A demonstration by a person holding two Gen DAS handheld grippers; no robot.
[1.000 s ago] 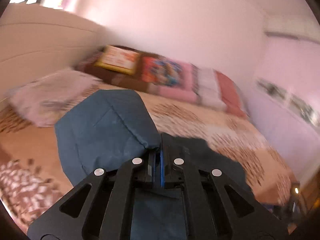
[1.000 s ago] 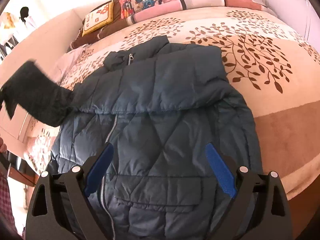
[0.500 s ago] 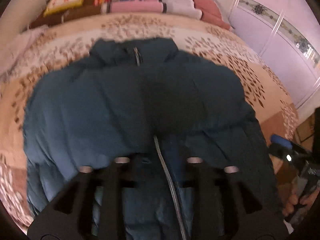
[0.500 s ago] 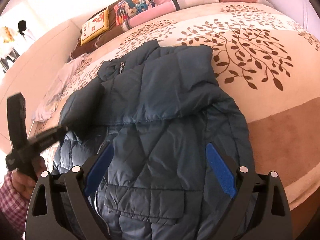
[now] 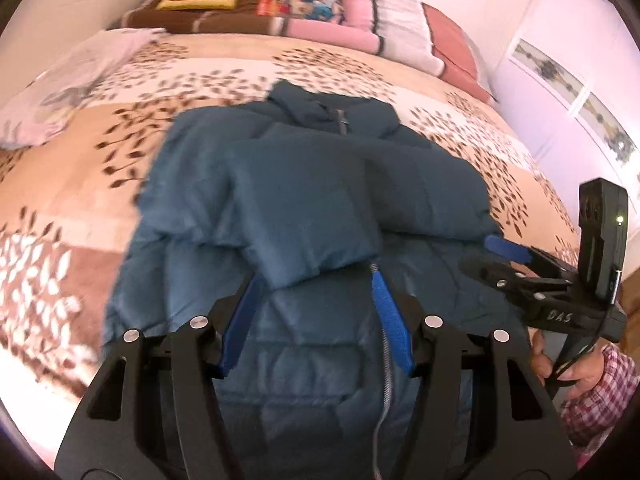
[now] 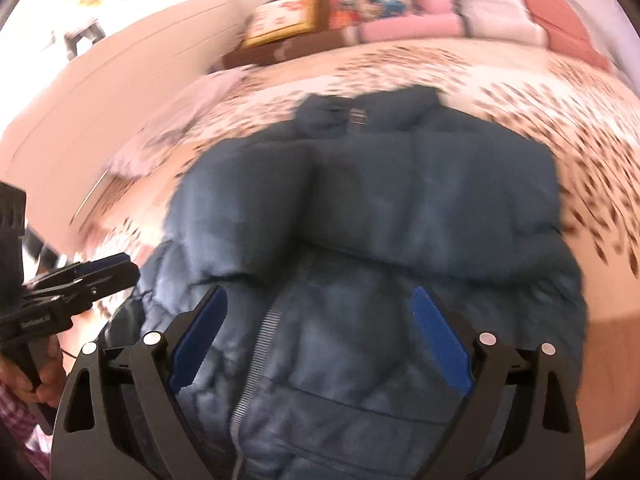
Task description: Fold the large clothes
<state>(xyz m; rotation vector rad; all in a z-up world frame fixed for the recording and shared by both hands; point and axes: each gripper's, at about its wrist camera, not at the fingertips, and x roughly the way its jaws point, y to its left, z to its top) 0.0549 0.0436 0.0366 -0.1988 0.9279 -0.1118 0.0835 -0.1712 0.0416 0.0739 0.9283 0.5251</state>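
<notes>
**Jacket on the bed, both sleeves folded in**

The blue jacket (image 5: 312, 208) lies on the bed (image 5: 80, 152), collar toward the pillows (image 5: 360, 12). Above its zipper, the left gripper (image 5: 316, 320) has just been opening, empty; the right gripper (image 6: 320, 332) hangs spread, empty.

"DAS" — white letters on the right gripper (image 5: 506, 258) body
</notes>
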